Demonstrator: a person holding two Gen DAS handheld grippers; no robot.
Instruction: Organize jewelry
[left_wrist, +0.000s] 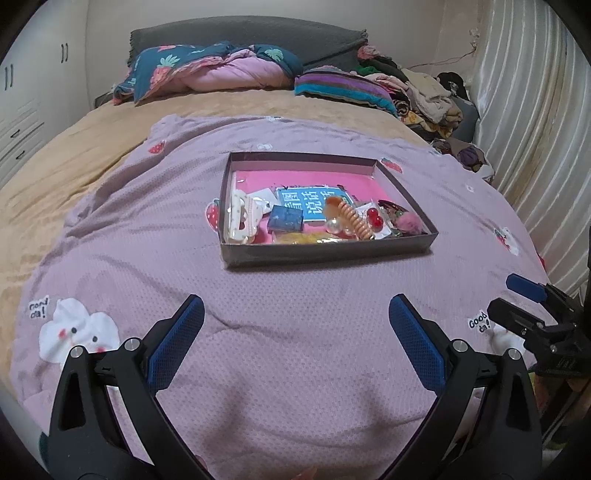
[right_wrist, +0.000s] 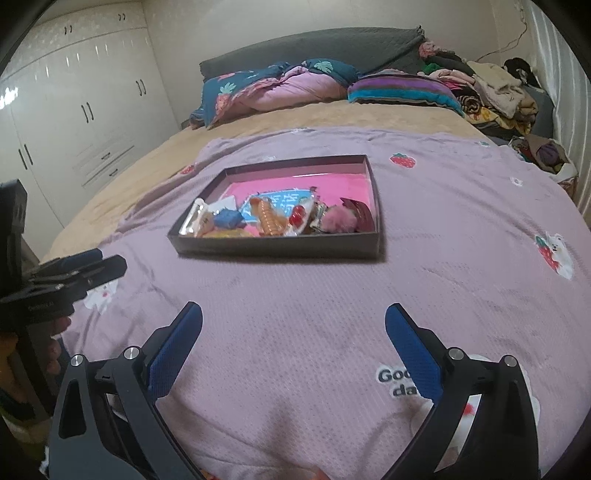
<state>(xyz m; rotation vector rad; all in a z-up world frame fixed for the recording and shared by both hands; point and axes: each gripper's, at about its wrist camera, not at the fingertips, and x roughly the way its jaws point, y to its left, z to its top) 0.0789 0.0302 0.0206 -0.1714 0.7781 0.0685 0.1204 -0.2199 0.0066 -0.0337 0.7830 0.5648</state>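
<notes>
Both grippers hang low over the purple blanket, on the near side of the box, and both hold nothing. Blue pads on the left gripper are spread wide. Those on the right gripper are spread wide too.

Past them, in the middle of the blanket, sits the box. It is dark and flat, with low walls, no lid and a pink floor. All the jewelry and hair things lie in the near half of the box; the far half shows bare pink.

At the box's left wall lies a white hair claw. Next to it sits a small blue square box, with a blue card with white letters behind it. Then comes an orange spiral hair tie, with a clear bead touching it. Two red cherry beads come after that. Near the box's right wall is a fluffy pink pom-pom, with a dark red clip beside it.
</notes>
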